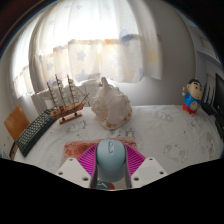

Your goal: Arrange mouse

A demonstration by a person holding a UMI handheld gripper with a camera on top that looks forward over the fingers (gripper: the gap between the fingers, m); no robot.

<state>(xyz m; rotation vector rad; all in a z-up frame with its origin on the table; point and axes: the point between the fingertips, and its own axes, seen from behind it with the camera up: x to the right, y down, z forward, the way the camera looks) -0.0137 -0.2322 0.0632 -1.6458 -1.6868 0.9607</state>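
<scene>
A pale blue-grey computer mouse (112,158) sits between my gripper's (112,163) two fingers, with the magenta pads (91,160) pressing against its left and right sides. The mouse is held above a white patterned table (170,140). A thin pink mat edge (75,149) shows on the table just beyond the left finger.
A large white shell (108,104) stands just beyond the mouse. A wooden model ship (66,100) is to its left, with a dark keyboard (36,131) further left. A small toy figure (193,97) stands at the far right. Curtains hang behind.
</scene>
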